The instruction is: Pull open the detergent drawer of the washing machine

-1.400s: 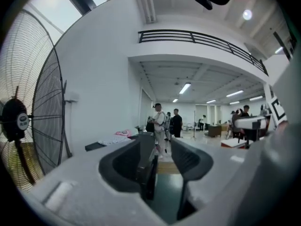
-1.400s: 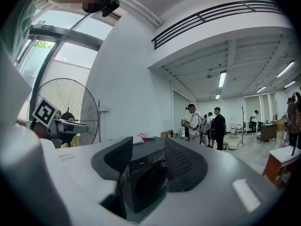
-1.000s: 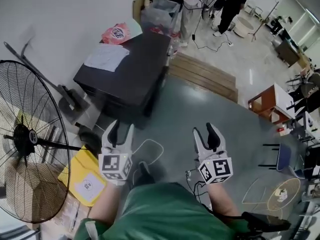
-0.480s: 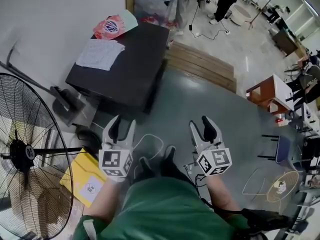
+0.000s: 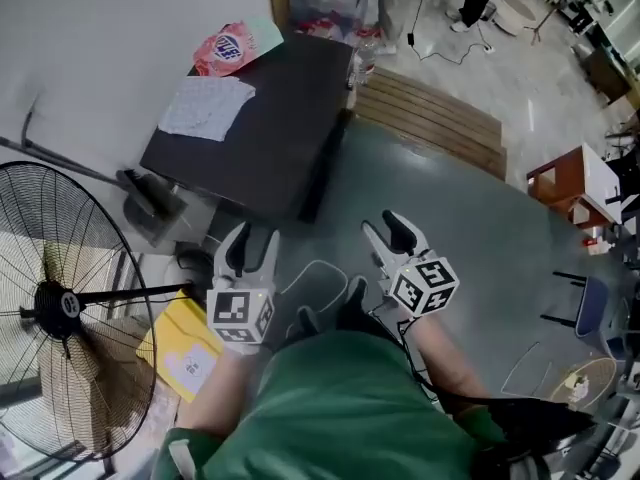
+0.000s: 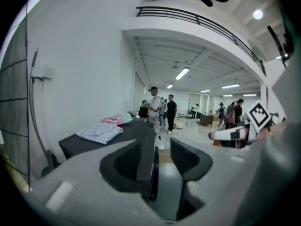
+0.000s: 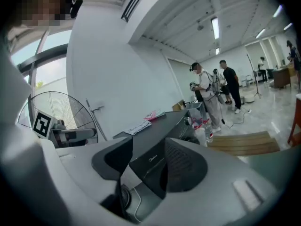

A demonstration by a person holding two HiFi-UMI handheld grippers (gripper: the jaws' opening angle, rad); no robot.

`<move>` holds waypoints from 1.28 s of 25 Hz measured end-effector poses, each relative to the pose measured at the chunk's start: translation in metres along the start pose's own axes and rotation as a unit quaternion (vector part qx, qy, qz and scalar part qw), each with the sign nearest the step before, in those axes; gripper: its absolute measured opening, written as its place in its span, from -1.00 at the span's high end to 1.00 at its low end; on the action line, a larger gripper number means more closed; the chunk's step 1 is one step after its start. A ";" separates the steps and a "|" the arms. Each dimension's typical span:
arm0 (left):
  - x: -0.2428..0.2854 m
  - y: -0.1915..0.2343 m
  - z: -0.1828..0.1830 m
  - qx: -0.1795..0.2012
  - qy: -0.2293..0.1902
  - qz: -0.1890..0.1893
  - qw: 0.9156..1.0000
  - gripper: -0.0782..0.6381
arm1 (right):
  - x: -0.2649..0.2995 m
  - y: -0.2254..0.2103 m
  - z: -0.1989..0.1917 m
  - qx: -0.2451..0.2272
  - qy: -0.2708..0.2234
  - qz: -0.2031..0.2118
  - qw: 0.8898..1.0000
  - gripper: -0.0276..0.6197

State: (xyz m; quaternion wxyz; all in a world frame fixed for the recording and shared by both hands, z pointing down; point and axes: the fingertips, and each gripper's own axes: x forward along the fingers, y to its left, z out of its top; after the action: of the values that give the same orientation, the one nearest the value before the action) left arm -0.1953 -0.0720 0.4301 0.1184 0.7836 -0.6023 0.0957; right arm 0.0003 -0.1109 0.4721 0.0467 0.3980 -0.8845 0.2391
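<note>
The washing machine point(image 5: 262, 138) is a dark box against the white wall, seen from above in the head view. A folded checked cloth point(image 5: 206, 106) and a pink bag point(image 5: 226, 48) lie on its top. My left gripper point(image 5: 248, 244) hovers short of its near left corner, jaws open and empty. My right gripper point(image 5: 388, 230) hangs to the right of the front, also open and empty. In the right gripper view the machine's dark upper front panel point(image 7: 151, 163), with a small logo, shows between the jaws of the right gripper point(image 7: 148, 160). The left gripper point(image 6: 162, 150) looks along the machine's side point(image 6: 141, 145).
A large standing fan point(image 5: 60, 308) fills the left, with a yellow flat pack point(image 5: 185, 353) on the floor beside it. A white cable point(image 5: 315, 273) loops on the grey floor. A wooden pallet point(image 5: 430, 118) lies right of the machine. People stand far behind point(image 7: 207, 98).
Both grippers have come closer to the washing machine and sunk a little. The right gripper has rolled to the left. The person's feet have stepped forward between the grippers.
</note>
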 end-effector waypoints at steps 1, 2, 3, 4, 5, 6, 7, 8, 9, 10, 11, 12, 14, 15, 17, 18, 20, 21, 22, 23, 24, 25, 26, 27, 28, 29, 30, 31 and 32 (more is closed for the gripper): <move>0.007 -0.004 0.000 0.000 0.005 0.005 1.000 0.24 | 0.008 -0.007 -0.003 0.011 0.009 0.014 1.000 0.26; 0.014 -0.009 0.000 0.001 0.010 0.009 1.000 0.24 | 0.015 -0.013 -0.006 0.019 0.017 0.027 0.999 0.26; 0.021 -0.013 0.000 0.002 0.013 0.015 1.000 0.24 | 0.021 -0.019 -0.009 0.024 0.024 0.039 0.999 0.26; 0.028 -0.017 -0.001 0.003 0.016 0.020 1.000 0.24 | 0.027 -0.025 -0.012 0.026 0.030 0.052 0.998 0.26; 0.033 -0.019 -0.002 0.004 0.019 0.026 0.999 0.24 | 0.033 -0.029 -0.014 0.027 0.036 0.064 0.997 0.26; 0.039 -0.021 -0.003 0.006 0.023 0.032 0.999 0.24 | 0.040 -0.033 -0.017 0.027 0.041 0.078 0.996 0.26; 0.043 -0.021 -0.004 0.007 0.027 0.038 0.999 0.24 | 0.048 -0.037 -0.021 0.028 0.047 0.093 0.994 0.26; 0.048 -0.021 -0.004 0.008 0.031 0.044 0.999 0.24 | 0.057 -0.040 -0.024 0.031 0.053 0.109 0.992 0.26; 0.052 -0.020 -0.004 0.010 0.034 0.051 0.998 0.24 | 0.065 -0.043 -0.029 0.038 0.060 0.126 0.989 0.26; 0.056 -0.020 -0.004 0.011 0.037 0.056 0.998 0.24 | 0.074 -0.046 -0.035 0.048 0.068 0.144 0.986 0.26; 0.060 -0.020 -0.005 0.012 0.040 0.061 0.997 0.24 | 0.082 -0.048 -0.042 0.062 0.076 0.163 0.982 0.26; 0.063 -0.019 -0.007 0.013 0.044 0.064 0.997 0.24 | 0.090 -0.050 -0.050 0.080 0.083 0.181 0.977 0.26; 0.070 -0.018 -0.014 0.014 0.054 0.062 0.996 0.24 | 0.106 -0.053 -0.066 0.121 0.098 0.218 0.964 0.26; 0.074 -0.017 -0.018 0.015 0.060 0.059 0.996 0.24 | 0.115 -0.054 -0.074 0.140 0.105 0.234 0.956 0.26; 0.082 -0.014 -0.026 0.019 0.072 0.050 0.996 0.24 | 0.131 -0.057 -0.091 0.173 0.118 0.254 0.944 0.26; 0.085 -0.013 -0.030 0.020 0.078 0.045 0.996 0.24 | 0.139 -0.059 -0.098 0.190 0.122 0.259 0.939 0.26; 0.091 -0.010 -0.035 0.024 0.089 0.034 0.995 0.24 | 0.152 -0.064 -0.109 0.233 0.118 0.263 0.929 0.26; 0.094 -0.008 -0.038 0.026 0.093 0.029 0.995 0.24 | 0.158 -0.066 -0.113 0.258 0.111 0.266 0.922 0.26; 0.096 -0.006 -0.039 0.027 0.097 0.024 0.995 0.24 | 0.165 -0.068 -0.116 0.283 0.103 0.271 0.914 0.26; 0.098 -0.003 -0.041 0.029 0.099 0.021 0.994 0.24 | 0.173 -0.069 -0.118 0.306 0.094 0.276 0.906 0.26; 0.100 -0.001 -0.042 0.031 0.100 0.019 0.994 0.24 | 0.180 -0.071 -0.120 0.329 0.084 0.281 0.898 0.25; 0.101 0.002 -0.044 0.032 0.103 0.018 0.994 0.24 | 0.186 -0.073 -0.122 0.350 0.075 0.285 0.889 0.25; 0.101 0.005 -0.046 0.032 0.106 0.018 0.994 0.24 | 0.193 -0.074 -0.125 0.371 0.066 0.289 0.880 0.21; 0.101 0.008 -0.048 0.031 0.111 0.018 0.993 0.24 | 0.199 -0.075 -0.128 0.389 0.057 0.292 0.872 0.20; 0.100 0.011 -0.051 0.030 0.116 0.018 0.993 0.24 | 0.205 -0.075 -0.132 0.403 0.049 0.295 0.865 0.19; 0.099 0.014 -0.053 0.029 0.121 0.019 0.992 0.24 | 0.211 -0.075 -0.134 0.414 0.041 0.300 0.858 0.16; 0.099 0.017 -0.055 0.029 0.124 0.021 0.992 0.23 | 0.217 -0.073 -0.132 0.423 0.031 0.308 0.852 0.14; 0.099 0.020 -0.056 0.029 0.126 0.022 0.991 0.23 | 0.223 -0.072 -0.131 0.433 0.023 0.315 0.844 0.12; 0.098 0.023 -0.058 0.030 0.127 0.024 0.991 0.23 | 0.229 -0.070 -0.132 0.445 0.020 0.319 0.836 0.08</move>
State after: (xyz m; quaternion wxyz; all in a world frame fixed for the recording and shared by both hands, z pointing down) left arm -0.1933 -0.1511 0.5156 0.1682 0.7534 -0.5981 0.2153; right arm -0.1182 -0.2457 0.6781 -0.1970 0.0665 -0.7597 0.6161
